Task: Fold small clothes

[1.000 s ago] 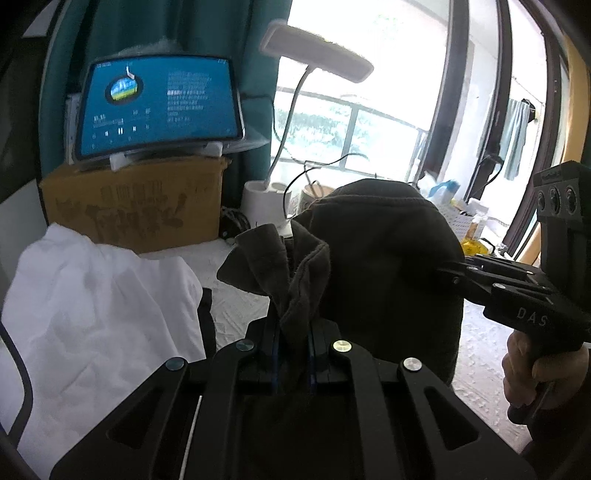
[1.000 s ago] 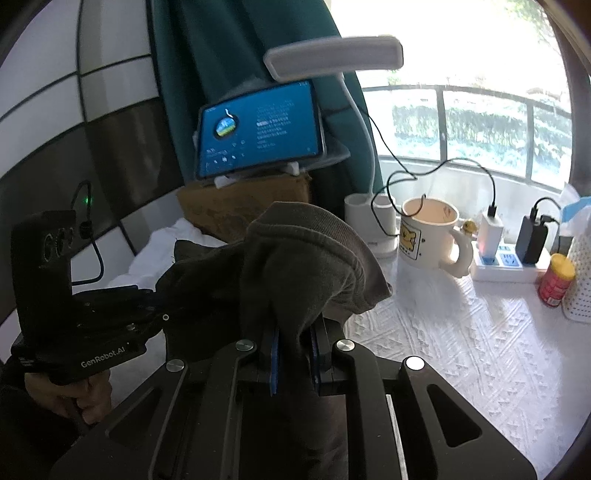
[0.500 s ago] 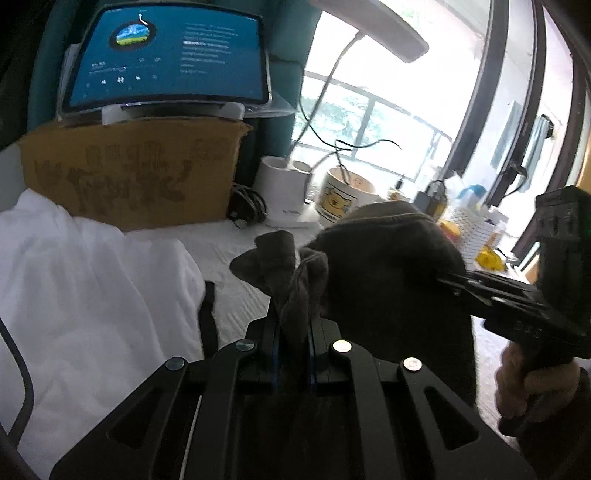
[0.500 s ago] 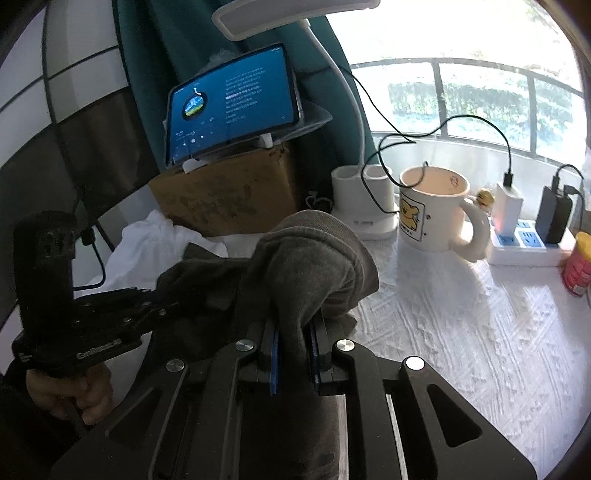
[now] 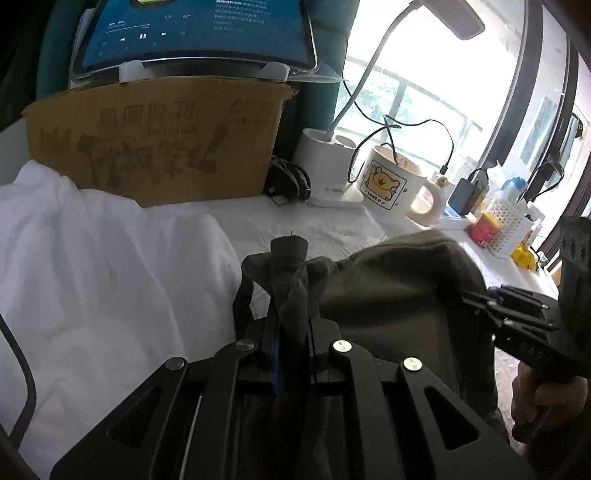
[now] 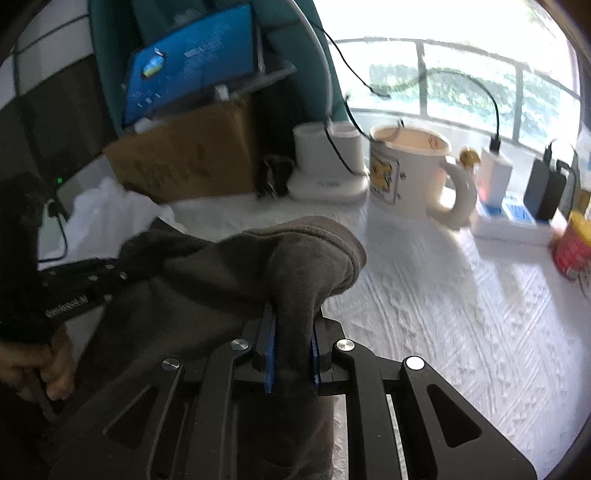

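1. Here's the garment (image 5: 399, 295): dark grey-brown, soft and fleecy, a thick stitched hem running along its upper edge, hanging slack between the two grippers above the tabletop (image 6: 443, 295).
2. Left gripper (image 5: 291, 332): fingers nearly together, clamped on a bunched corner of the garment, and a twisted tuft pokes up past the tips.
3. Right gripper (image 6: 291, 343): fingers narrow too, pinching a thicker fold, with the hem curling over the tips like a hood.
4. So the cloth sits right between both sets of blue pads, gripped at two corners, the rest draped down in front of and under the grippers.
5. Left view gives us the white cloth (image 5: 92, 277) heaped on the left, just beside the garment, plus the printed face of the cardboard box (image 5: 155, 140) and the bear picture on the mug (image 5: 391, 184).
6. It also catches the right gripper side-on at the far edge, a hand (image 5: 543, 398) wrapped round its handle.
7. Right view is blurrier, but it opens up the bare textured tabletop to the right, a power strip (image 6: 509, 218) with chargers plugged in, and a red can (image 6: 572, 251).
8. There too: the left gripper seen from the side, its hand (image 6: 40, 369) at the lower left edge.
9. The tablet (image 5: 199, 33) stands on the box in both views, screen lit blue.
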### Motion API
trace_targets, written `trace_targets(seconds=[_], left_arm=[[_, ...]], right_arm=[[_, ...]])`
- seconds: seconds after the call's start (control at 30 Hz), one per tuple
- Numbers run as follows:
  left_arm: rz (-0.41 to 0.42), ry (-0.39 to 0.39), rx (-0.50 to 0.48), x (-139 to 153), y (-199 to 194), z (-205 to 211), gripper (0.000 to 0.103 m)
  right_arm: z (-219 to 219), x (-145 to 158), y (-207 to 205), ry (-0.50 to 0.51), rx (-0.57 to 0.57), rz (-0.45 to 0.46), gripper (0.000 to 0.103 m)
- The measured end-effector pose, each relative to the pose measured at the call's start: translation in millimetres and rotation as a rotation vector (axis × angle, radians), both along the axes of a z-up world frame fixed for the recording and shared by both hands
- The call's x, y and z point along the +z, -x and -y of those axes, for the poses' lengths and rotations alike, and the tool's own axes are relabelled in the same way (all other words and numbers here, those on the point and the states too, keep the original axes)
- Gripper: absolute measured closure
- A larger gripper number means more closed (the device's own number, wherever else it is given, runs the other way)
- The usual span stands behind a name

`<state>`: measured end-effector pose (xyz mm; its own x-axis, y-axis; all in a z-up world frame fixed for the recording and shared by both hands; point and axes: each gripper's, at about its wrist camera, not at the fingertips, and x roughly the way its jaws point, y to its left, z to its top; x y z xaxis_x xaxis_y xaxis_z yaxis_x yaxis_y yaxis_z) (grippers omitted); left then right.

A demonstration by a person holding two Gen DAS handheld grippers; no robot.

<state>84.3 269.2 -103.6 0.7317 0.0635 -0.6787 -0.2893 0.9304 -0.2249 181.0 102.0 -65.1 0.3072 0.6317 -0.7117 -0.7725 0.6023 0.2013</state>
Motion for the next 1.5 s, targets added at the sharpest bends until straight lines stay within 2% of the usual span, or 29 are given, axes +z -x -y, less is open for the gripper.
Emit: trace_targets(seconds=[0.03, 0.17, 0.3, 0.43, 0.57, 0.7, 0.77, 0.93, 1.03, 1.3, 1.5], left_arm=[[-0.005, -0.005, 0.002, 0, -1, 0, 0.093], [-0.035, -0.014, 0.008, -3, -5, -3, 0.091], [-0.049, -0.005, 0.007, -5, -8, -6, 0.091], [-0.047, -0.004, 0.009, -2, -8, -8, 0.091], [-0.03, -0.035, 0.013, 5, -8, -10, 0.09], [-0.027, -0.022, 0.044, 4, -8, -17, 0.087], [-0.009, -0.036, 0.08, 7, -5, -21, 0.082], [0.025, -0.054, 0.155, 17, 2, -32, 0.082], [0.01, -0.043, 0.127, 21, 4, -30, 0.082], [0.053, -0.125, 0.064, 38, 23, 5, 0.082], [0.042, -0.102, 0.043, 40, 39, 23, 0.081]], right_arm=[[0, -6, -2, 0.014, -0.002, -0.02, 0.088], [5, -27, -14, 0.048, -0.021, -0.115, 0.074], [13, -32, -27, 0.0, -0.014, -0.213, 0.071], [8, -28, -33, 0.009, -0.005, -0.231, 0.068], [-3, -20, -40, 0.018, -0.014, -0.176, 0.063], [-9, -15, -46, 0.02, -0.02, -0.124, 0.063], [-10, -18, -47, 0.047, -0.029, -0.116, 0.063], [-8, -18, -45, 0.076, -0.056, -0.093, 0.062], [-6, -14, -41, 0.1, -0.067, -0.068, 0.062], [6, -2, -21, 0.143, -0.087, -0.017, 0.062], [24, 3, -3, 0.143, -0.096, -0.015, 0.062]])
